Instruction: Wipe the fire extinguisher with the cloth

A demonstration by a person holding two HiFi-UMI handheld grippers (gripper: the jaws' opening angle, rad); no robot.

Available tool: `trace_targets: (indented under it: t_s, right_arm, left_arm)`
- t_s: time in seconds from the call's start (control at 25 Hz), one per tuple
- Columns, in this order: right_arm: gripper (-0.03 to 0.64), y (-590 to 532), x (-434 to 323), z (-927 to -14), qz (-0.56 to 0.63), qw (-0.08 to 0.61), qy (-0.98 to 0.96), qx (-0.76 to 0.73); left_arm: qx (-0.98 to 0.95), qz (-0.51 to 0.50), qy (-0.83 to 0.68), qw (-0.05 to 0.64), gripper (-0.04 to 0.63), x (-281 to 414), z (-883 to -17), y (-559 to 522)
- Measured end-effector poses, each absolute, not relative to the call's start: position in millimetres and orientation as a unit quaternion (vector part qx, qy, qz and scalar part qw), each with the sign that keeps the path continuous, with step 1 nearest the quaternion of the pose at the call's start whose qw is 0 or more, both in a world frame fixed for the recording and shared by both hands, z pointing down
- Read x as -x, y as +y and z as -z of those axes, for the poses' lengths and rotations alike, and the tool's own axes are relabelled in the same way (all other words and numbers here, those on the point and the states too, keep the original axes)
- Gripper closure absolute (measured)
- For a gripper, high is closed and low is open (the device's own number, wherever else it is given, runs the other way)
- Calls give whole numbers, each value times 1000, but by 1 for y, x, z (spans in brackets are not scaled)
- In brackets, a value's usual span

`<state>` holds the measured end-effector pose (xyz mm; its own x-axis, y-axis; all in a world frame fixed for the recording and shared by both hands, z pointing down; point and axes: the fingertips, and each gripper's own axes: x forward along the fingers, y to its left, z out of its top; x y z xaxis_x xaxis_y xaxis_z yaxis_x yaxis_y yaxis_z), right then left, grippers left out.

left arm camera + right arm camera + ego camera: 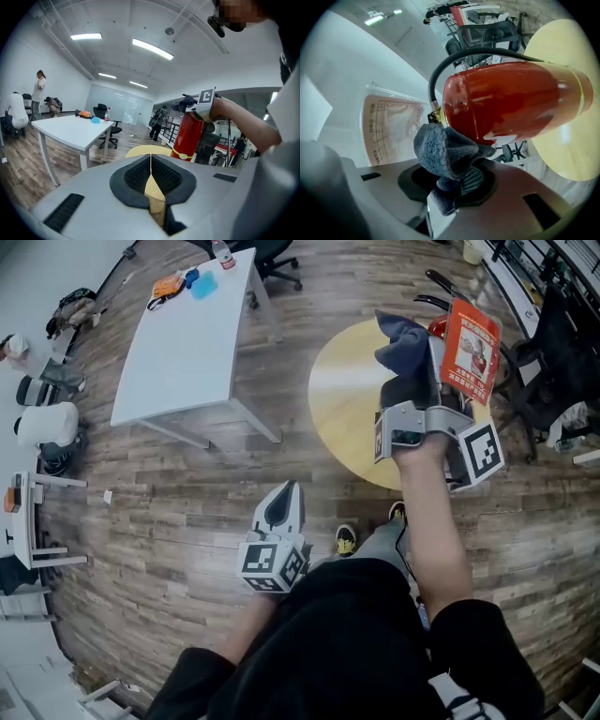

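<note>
The round yellow table (342, 399) carries the fire extinguisher (511, 101) at its far right edge. Only the right gripper view shows the whole red body; in the head view the hanging tag (469, 348) and the grey cloth (403, 343) cover nearly all of it. The right forearm reaches far out, with the right gripper (454, 183) tilted upward and its jaws pinching the bunched cloth beside the cylinder. The left gripper (281, 507) hangs near, jaws pressed together on nothing

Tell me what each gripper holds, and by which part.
Right gripper pinches the grey-blue cloth by a bunched fold, close to the fire extinguisher. Left gripper is shut, empty.
</note>
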<state>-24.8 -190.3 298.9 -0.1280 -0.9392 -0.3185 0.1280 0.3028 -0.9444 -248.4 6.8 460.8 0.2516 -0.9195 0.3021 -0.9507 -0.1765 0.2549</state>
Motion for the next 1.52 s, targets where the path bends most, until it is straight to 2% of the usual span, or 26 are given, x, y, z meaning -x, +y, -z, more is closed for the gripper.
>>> trace_targets:
  t_s: [0.16,0.32,0.44,0.52,0.64,0.84,0.96,1.12,1.32,1.52]
  right_arm:
    - [511,-203,33,-313,429,547,615,372]
    - [511,-230,42,-457,497,460,550,488]
    - [511,-228,47,-575,542,364,524,547]
    - [511,-215,45,-642,582,264,539,550]
    - [511,-193,39,-675,590,130,622,498]
    - [511,-161,14,-668,560,-85,706,425]
    - [512,-147,-5,-629,513,-174,747,386]
    - [511,-145,-7,-532,490,-195,785,325]
    - [511,-132,-5,-400,490,-147,818,261]
    - [511,-143,-18,-376,394,-245,847,261]
  left_arm:
    - [-764,-43,-610,204,572,246,-466,9]
    - [-763,-56,-607,215,572,244,-474,13]
    - [-756,-71,-609,227,572,250,-479,15]
    - [-752,-74,-612,235,572,250,-486,14]
    - [-750,-71,-610,246,572,247,-499,11]
    - [-771,-65,-585,244,572,228,-504,-7]
    - [-785,-52,-569,238,572,212,-497,-19]
    - [-799,-39,-554,230,572,200,-487,-33]
    - [-813,-20,-538,224,572,189,-471,-36]
    - [-811,-22,-537,230,572,186,-479,-35]
